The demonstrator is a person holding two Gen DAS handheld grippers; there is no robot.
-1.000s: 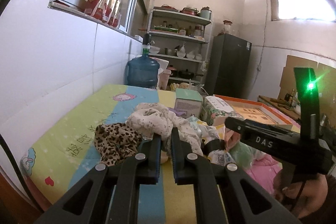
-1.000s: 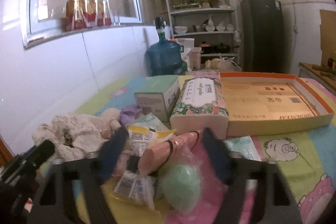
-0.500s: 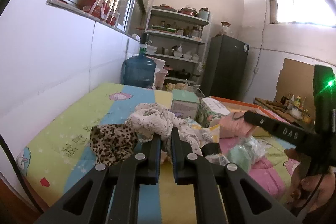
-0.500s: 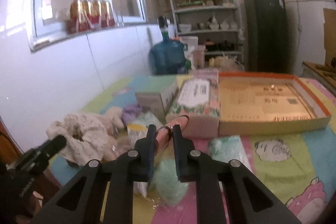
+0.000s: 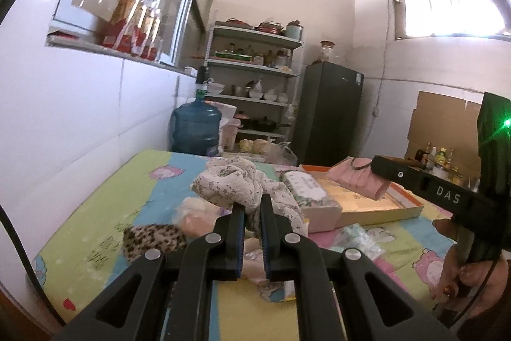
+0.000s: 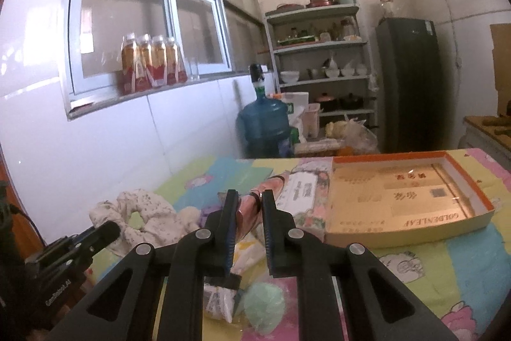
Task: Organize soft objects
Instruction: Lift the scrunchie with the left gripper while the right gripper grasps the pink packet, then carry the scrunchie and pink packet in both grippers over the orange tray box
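My left gripper [image 5: 252,202] is shut on a white floral cloth [image 5: 230,181] and holds it bunched above the colourful sheet [image 5: 95,213]. From the right wrist the same cloth [image 6: 143,210] hangs at the left gripper [image 6: 107,230]. My right gripper [image 6: 249,202] is shut on a soft pink pleated piece [image 6: 246,213], held clear of the sheet. The left wrist view shows that pink piece [image 5: 357,179] hanging over the orange-rimmed box [image 5: 367,208], at the right gripper [image 5: 378,166]. A leopard-print scrunchie [image 5: 153,240] and a pale pink plush [image 5: 194,219] lie below the cloth.
A floral tissue pack [image 6: 306,197] lies beside the shallow orange-rimmed box [image 6: 399,203]. A green puff [image 6: 265,306] and snack packets [image 6: 220,299] lie under my right gripper. A tiled wall runs along the left. A water jug [image 6: 265,127], shelves and a fridge stand beyond.
My right gripper shut on the pink piece and lifted it toward the box. My left gripper rose with the floral cloth, uncovering the pink plush.
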